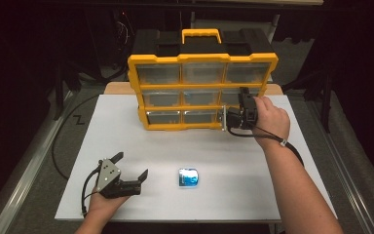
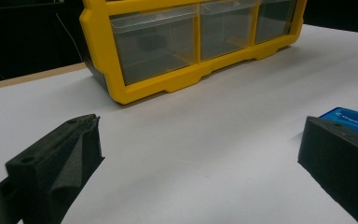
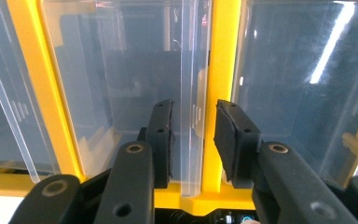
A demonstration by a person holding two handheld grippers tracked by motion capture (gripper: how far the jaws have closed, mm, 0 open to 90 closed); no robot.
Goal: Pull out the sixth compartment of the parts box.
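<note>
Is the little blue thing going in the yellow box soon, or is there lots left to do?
Nothing looks finished yet. The blue packet lies on the white table, untouched. In hand: the right tool has its jaws around the clear handle of a bottom-right drawer in the yellow organizer, which looks barely out, if at all. The left tool rests open near the packet. Probably left: pull the drawer out, maybe put the packet in.

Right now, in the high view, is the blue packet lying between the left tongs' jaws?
No. The blue packet lies flat on the white table, apart from the open left tongs and to their right.
</note>
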